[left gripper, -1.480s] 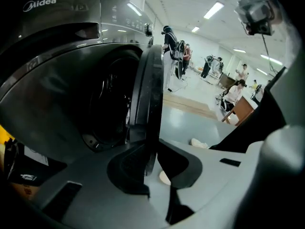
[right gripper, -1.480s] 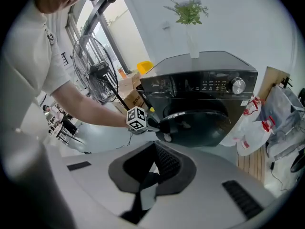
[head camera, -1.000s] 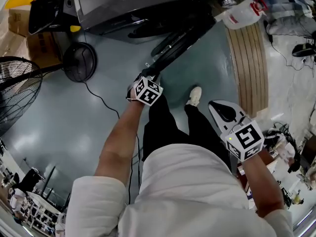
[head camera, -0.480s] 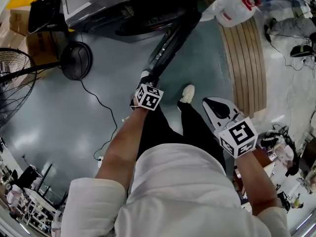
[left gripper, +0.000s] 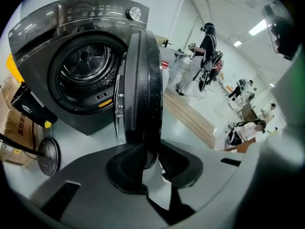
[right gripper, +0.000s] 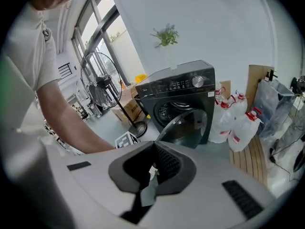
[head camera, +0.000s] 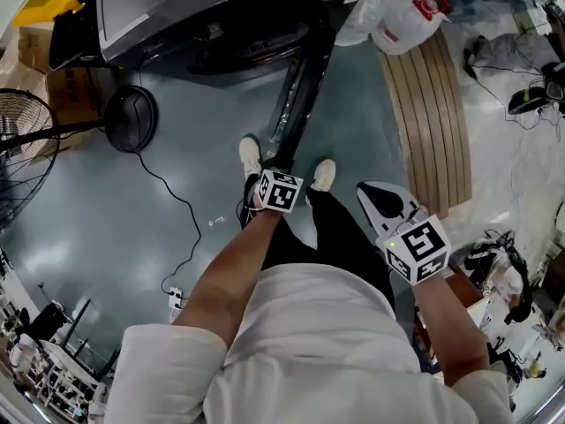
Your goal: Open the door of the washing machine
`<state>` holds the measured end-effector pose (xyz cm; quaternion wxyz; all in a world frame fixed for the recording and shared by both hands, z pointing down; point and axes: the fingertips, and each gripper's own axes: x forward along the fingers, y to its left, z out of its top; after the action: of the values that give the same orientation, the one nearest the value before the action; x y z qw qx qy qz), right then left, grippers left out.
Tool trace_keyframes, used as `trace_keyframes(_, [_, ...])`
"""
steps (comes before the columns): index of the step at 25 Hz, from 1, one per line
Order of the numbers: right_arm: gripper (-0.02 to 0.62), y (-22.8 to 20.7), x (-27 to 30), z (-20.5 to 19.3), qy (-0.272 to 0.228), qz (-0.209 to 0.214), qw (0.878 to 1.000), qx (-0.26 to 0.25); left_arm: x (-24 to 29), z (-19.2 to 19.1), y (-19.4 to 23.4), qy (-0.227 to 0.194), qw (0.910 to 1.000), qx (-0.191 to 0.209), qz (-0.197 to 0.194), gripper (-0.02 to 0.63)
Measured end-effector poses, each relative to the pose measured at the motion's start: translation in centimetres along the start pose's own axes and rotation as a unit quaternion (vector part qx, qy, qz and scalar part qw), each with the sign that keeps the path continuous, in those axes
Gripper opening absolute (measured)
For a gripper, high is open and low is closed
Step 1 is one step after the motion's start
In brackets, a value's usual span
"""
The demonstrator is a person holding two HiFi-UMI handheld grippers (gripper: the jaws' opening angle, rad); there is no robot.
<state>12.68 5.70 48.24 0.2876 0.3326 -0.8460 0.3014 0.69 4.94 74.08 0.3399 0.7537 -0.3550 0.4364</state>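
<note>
The door point(left gripper: 140, 89) stands swung wide from the washing machine point(left gripper: 43, 30), its rim edge-on between the jaws of the left tongs point(left gripper: 151, 157). These jaws are opening, with a gap beside the rim. The right tongs point(right gripper: 152, 168) are closed and empty, above the floor point(head camera: 132, 228).

Clad in a white short-sleeved shirt point(head camera: 309, 347) (sleeves ending above the elbows), black trousers point(head camera: 340, 232), white shoes point(head camera: 323, 175).

Glossy grey floor point(head camera: 115, 228) bearing the washing machine point(head camera: 203, 7) (top of the head view), a round black fan base point(head camera: 132, 119), a trailing cable point(head camera: 181, 200), cardboard boxes point(head camera: 35, 47) and a slatted wooden board point(head camera: 428, 113).
</note>
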Motion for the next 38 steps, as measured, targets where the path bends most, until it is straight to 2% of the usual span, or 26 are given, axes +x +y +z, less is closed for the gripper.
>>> trace_keyframes(4, [0.008,-1.9,-1.5,-1.2,-0.007,-0.007,1.000,0.009,1.0,0.7,-2.8,0.006,1.0000,-0.001,-0.007,0.087])
trace_keyframes(9, [0.008,-3.2,-2.9,-2.8,-0.006,-0.010,1.000,0.017,2.3,1.5,-6.5,0.010,0.9990,-0.041,-0.015,0.090])
trace_keyframes(14, [0.008,-4.3,-4.9,-3.5,-0.008,-0.016,1.000,0.020,3.6,2.5,-10.6,0.028,0.9986,-0.020,-0.041,0.091])
trace_keyframes(18, [0.008,-5.7,-6.4,-4.2,-0.010,-0.029,0.999,0.028,4.2,3.7,-12.8,0.033,0.9978,-0.020,-0.054,0.092])
trace_keyframes(24, [0.008,-6.7,-6.9,-4.9,-0.013,-0.032,0.999,0.035,4.7,4.4,-13.8,0.031,0.9977,-0.022,-0.056,0.095])
trace_keyframes(32, [0.008,-7.1,-6.2,-4.1,-0.020,-0.020,0.999,0.027,4.2,4.4,-13.7,0.027,0.9986,-0.029,-0.036,0.102])
trace_keyframes(34, [0.009,-7.1,-6.1,-3.8,-0.023,-0.019,0.999,0.022,3.3,4.6,-14.3,0.020,0.9981,-0.036,-0.045,0.135])
trace_keyframes(36, [0.008,-7.1,-6.0,-3.3,-0.030,-0.017,0.999,0.016,1.6,4.8,-15.1,0.005,0.9968,-0.040,-0.069,0.135])
trace_keyframes(38, [0.009,-7.1,-5.9,-2.9,-0.040,-0.014,0.999,0.011,-0.7,5.2,-15.4,-0.017,0.9957,-0.028,-0.086,0.133])
